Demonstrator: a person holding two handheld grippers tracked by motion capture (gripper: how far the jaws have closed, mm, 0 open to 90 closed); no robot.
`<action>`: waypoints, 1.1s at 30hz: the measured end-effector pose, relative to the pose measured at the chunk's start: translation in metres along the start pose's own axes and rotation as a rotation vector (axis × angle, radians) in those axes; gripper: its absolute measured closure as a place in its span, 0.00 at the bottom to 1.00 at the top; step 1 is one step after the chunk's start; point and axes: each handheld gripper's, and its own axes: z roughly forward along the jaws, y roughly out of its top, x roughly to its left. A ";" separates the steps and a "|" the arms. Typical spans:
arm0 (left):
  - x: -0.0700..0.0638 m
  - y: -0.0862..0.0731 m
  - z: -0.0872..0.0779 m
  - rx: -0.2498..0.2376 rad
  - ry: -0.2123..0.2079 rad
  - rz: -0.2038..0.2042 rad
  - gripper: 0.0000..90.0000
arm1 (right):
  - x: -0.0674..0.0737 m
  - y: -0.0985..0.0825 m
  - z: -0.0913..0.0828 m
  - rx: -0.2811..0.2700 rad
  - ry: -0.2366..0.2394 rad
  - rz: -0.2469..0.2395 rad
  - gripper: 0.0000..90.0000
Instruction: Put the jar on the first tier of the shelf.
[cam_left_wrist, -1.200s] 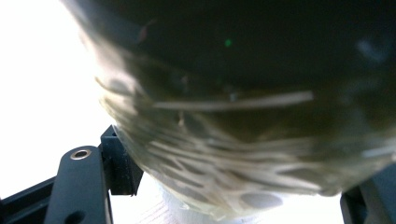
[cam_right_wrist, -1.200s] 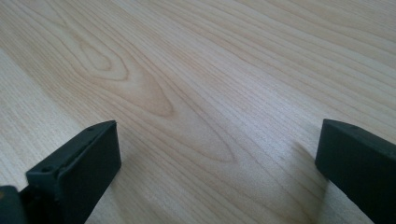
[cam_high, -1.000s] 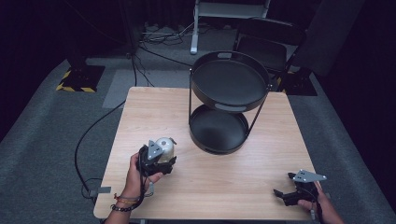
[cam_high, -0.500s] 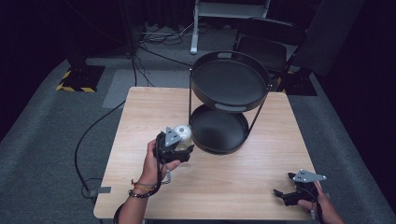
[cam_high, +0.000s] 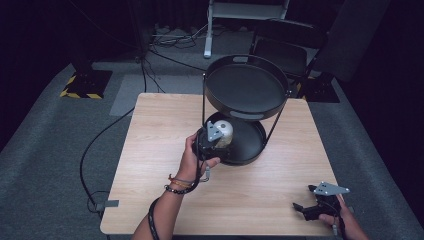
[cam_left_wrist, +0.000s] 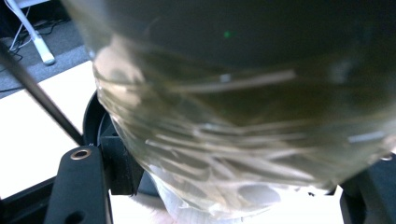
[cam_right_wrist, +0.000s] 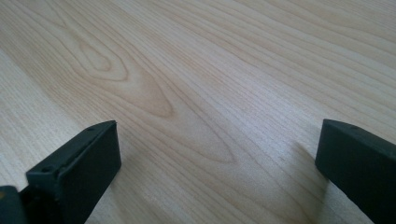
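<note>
My left gripper is shut on a pale round object in clear crinkled wrap and holds it over the left edge of the lower tray of a black two-tier stand. In the left gripper view the wrapped object sits close to the camera between the black jaws, with a thin upright of the stand to the left. The upper tray hangs above and behind the object. My right gripper rests at the table's near right corner, open, with bare wood between its jaws.
The wooden table carries the stand at its far middle. A black cable trails off the left side to the carpet. Behind the table stand a dark chair, a white stand leg and a yellow-striped base.
My left hand has carried the wrapped object forward and to the right, rising a little, from the table's near left to the lower tray's edge. The right gripper has stayed put.
</note>
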 end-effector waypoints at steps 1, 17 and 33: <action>-0.001 0.001 0.002 0.002 0.000 0.004 0.32 | 0.000 0.000 0.000 0.000 0.000 0.000 0.00; -0.012 0.015 0.053 0.020 0.011 -0.010 0.32 | 0.000 0.000 0.000 0.000 -0.001 0.000 0.00; -0.017 0.001 0.092 0.052 0.043 -0.083 0.32 | 0.000 0.000 0.000 0.001 0.000 0.000 0.00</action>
